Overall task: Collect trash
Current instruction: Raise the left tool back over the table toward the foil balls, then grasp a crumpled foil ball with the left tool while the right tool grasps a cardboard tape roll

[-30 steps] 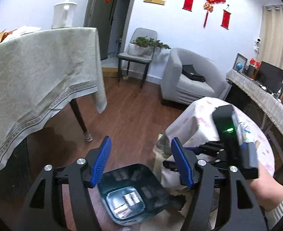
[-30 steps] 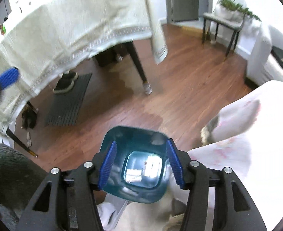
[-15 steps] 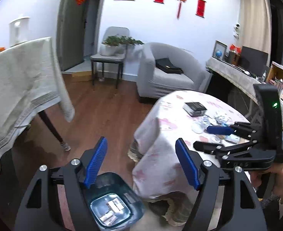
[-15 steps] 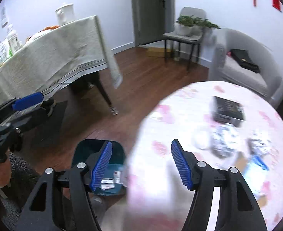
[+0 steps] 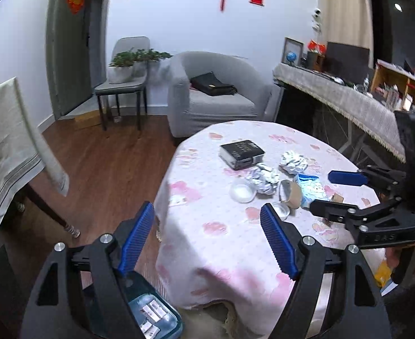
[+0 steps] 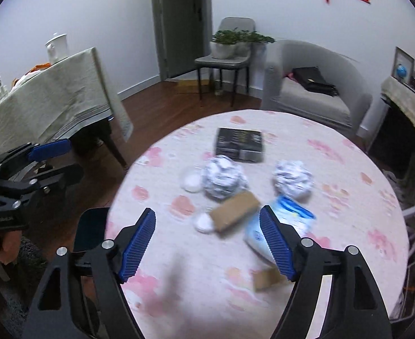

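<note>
A round table with a pink-flowered cloth (image 5: 221, 243) (image 6: 348, 169) holds trash: two crumpled foil balls (image 6: 224, 176) (image 6: 292, 179), a brown paper cup on its side (image 6: 234, 210), a blue-white wrapper (image 6: 281, 226), a white lid (image 6: 191, 181) and a cardboard scrap (image 6: 268, 279). A teal bin (image 5: 148, 313) (image 6: 90, 227) with small packets inside stands on the floor beside the table. My left gripper (image 5: 207, 237) is open and empty at the table's near edge, above the bin. My right gripper (image 6: 207, 243) is open and empty over the table, just short of the cup; it also shows in the left wrist view (image 5: 337, 193).
A black box (image 5: 241, 152) (image 6: 240, 144) lies on the table behind the trash. A larger table with a grey cloth (image 5: 6, 152) stands left. A grey armchair (image 5: 216, 96), a chair with a plant (image 5: 122, 84) and a long sideboard (image 5: 343, 99) line the back.
Both grippers have risen from the bin on the floor and swung up toward the tabletop. The trash on the table has come into view. Both stay open and empty.
</note>
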A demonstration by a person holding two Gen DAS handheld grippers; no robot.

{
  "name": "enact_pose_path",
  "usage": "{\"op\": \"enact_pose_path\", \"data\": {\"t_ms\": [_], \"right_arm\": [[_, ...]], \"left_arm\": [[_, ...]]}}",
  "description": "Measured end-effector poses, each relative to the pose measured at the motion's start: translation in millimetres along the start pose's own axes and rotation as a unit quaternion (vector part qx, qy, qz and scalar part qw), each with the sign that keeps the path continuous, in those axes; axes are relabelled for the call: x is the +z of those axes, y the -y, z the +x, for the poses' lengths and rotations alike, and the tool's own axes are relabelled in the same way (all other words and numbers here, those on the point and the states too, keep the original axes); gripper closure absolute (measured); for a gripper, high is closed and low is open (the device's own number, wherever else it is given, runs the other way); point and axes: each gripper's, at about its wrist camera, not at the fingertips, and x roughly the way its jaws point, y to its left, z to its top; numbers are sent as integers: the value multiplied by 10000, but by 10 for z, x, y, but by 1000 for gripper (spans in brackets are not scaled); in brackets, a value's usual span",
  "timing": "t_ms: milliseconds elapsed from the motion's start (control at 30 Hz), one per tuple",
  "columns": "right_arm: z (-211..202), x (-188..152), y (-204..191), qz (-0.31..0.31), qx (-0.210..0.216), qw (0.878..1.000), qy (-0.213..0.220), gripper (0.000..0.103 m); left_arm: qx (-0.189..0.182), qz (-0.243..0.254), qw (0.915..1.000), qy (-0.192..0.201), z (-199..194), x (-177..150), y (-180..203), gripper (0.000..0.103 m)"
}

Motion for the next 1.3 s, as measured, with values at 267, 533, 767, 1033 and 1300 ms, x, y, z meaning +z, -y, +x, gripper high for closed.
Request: {"op": "enact_pose_path", "data": {"t_ms": [267, 533, 767, 1033, 1300], "right_arm": [[-103, -176, 416, 345, -162, 9993, -23, 21], [-128, -294, 614, 449, -178, 9988, -123, 20], [-131, -388, 826, 621, -155, 9978, -199, 20], [-145, -423, 936, 684, -67, 9974, -221, 20], [-113, -432, 871, 557, 96, 9980, -289, 20]], "left_arm": [[-224, 256, 9993, -174, 469, 182, 336, 23], [-166, 639, 9974, -287, 844, 285, 596, 23], [-181, 612, 9965, -548, 1214, 373, 687, 23], [-158, 765, 9935, -823, 1368, 338, 824, 44], [-250, 721, 9934, -856, 1388, 327, 842, 56]]}}
